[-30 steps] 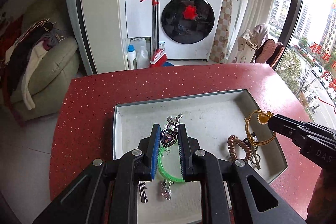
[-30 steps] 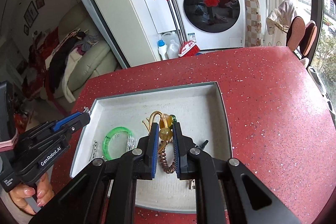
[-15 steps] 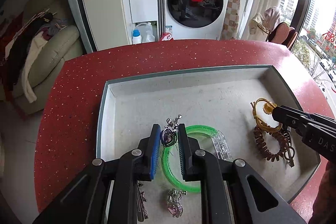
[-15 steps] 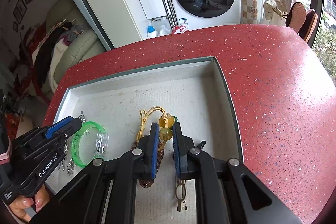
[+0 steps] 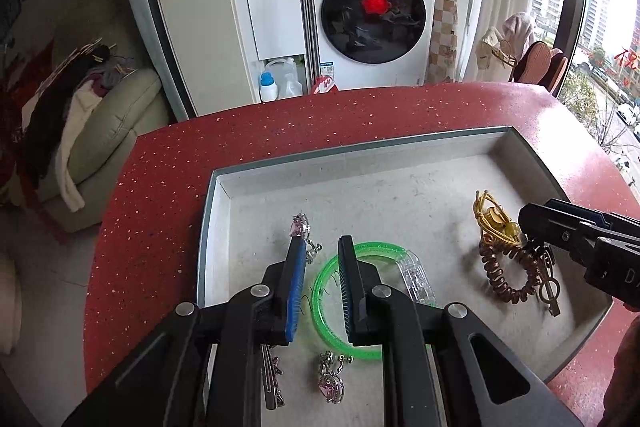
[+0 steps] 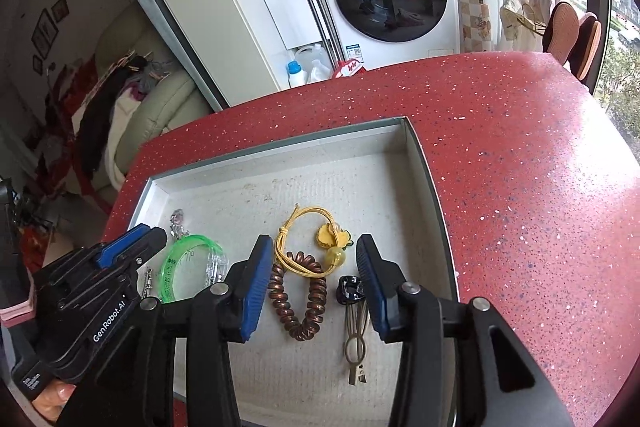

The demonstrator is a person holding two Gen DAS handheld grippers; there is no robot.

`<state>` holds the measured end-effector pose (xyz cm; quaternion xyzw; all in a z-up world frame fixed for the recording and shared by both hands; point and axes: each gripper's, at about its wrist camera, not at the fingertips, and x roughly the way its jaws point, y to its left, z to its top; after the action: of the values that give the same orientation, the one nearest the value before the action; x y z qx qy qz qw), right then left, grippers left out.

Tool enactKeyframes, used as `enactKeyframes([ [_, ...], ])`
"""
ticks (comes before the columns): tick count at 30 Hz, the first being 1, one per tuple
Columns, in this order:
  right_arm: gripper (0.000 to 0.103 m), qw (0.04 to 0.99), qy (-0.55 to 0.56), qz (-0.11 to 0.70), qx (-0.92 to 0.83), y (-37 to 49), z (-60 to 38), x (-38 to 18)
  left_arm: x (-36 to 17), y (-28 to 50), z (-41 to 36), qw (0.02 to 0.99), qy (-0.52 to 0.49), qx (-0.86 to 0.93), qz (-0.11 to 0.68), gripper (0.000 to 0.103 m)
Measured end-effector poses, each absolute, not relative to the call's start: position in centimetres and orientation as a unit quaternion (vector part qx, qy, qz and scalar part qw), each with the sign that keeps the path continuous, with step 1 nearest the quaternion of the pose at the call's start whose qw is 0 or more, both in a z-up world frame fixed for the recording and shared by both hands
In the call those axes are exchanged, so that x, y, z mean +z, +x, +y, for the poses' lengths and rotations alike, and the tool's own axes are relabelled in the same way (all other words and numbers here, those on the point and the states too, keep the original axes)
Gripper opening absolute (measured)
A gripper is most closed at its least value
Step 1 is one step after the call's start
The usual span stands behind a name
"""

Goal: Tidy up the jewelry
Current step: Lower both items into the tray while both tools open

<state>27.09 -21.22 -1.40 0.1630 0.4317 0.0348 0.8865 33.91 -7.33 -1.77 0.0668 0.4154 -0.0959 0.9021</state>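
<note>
The grey tray [image 5: 218, 227] sits on the red speckled worktop [image 5: 160, 187] and carries all the jewelry.

Left tongs [image 5: 322, 251]: parted by a moderate gap, holding nothing. They hang low over the near left part of the tray. The green bangle [image 5: 360, 251] lies directly under the right finger, which hides part of its ring. A pink-stone charm [image 5: 299, 227] lies just beyond the left fingertip, touching or nearly touching it; which cannot be told. A second pink-stone charm [image 5: 332, 383] and a silver hair clip [image 5: 272, 387] lie on the tray floor below the tongs' body.

Right tongs [image 6: 310, 247]: spread wide, holding nothing. Between the fingers lie the yellow cord bracelet [image 6: 304, 243] with its beads, the copper coil hair tie [image 6: 298, 303] overlapping its near end, and a dark bead on a bronze hair clip [image 6: 354, 331] just beside the right finger.

Surroundings: a washing machine [image 5: 372, 7] stands beyond the worktop, with a red-handled broom [image 5: 306, 27] and detergent bottles [image 5: 276, 83] at its left. A cream sofa [image 5: 100, 123] piled with clothes stands at far left.
</note>
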Motion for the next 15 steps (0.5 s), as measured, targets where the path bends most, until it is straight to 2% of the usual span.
enactKeyframes([
  [15,0.050,0.891,0.168,0.419,0.043,23.6,-20.2,0.7,0.9,31.1,-6.3,0.912,0.052,-0.097,0.396,0.035],
])
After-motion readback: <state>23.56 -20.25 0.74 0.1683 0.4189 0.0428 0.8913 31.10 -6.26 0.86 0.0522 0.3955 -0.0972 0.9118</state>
